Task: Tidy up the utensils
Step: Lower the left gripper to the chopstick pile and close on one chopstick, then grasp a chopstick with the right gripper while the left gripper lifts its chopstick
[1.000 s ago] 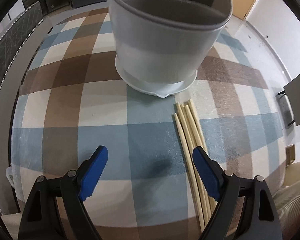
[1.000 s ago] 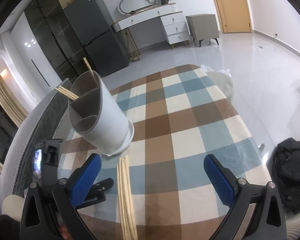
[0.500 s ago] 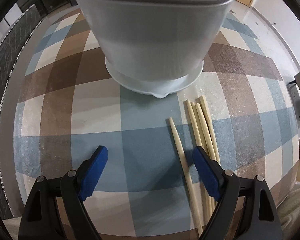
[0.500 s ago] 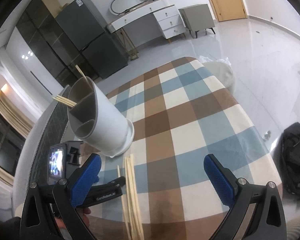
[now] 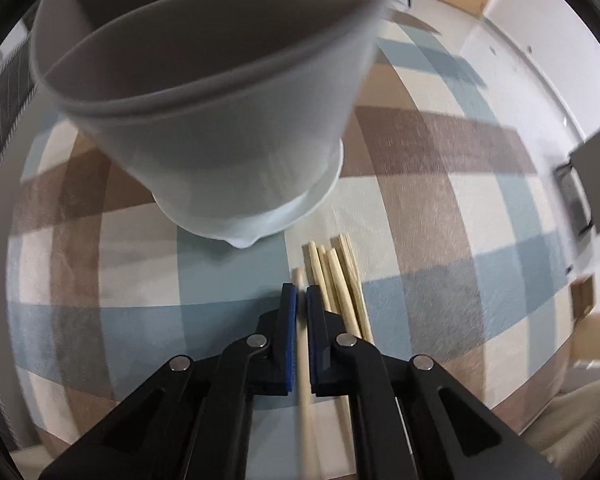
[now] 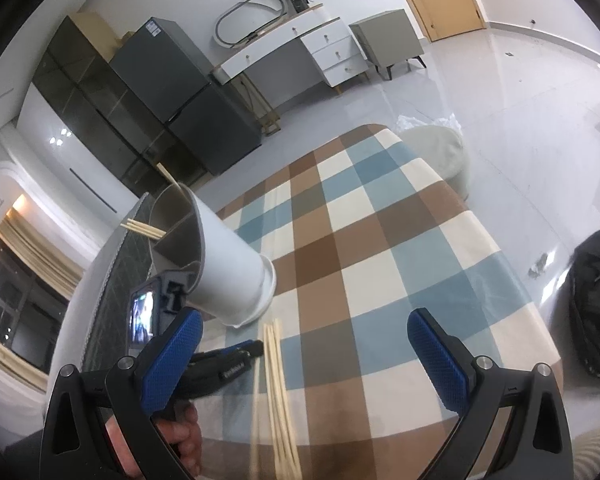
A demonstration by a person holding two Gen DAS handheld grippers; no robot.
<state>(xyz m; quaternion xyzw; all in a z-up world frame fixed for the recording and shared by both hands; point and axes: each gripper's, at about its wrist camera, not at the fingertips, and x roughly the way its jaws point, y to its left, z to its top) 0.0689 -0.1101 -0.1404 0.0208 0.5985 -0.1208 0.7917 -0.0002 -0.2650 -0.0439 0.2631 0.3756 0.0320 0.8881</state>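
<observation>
Between the blue pads of the left gripper [image 5: 301, 300], one pale wooden chopstick [image 5: 305, 364] is being pinched; the jaws have just been closing on it. Just right of it, a bundle of about four more pale wooden chopsticks [image 5: 340, 280] is lying on the blue, brown and cream checked tablecloth [image 5: 440, 240], their tips pointing toward the white cylindrical utensil holder with grey divided interior [image 5: 228, 128]. That holder is standing near the sticks, not touching them, and filling the upper part of the left wrist view. Seen from the right wrist, about four chopstick ends are already sticking out of its compartments [image 6: 146, 230]. The right gripper [image 6: 304, 356] is hovering with jaws wide apart, nothing between them. A dark cabinet [image 6: 168, 92] and a white desk [image 6: 296, 48] are standing beyond the table.
</observation>
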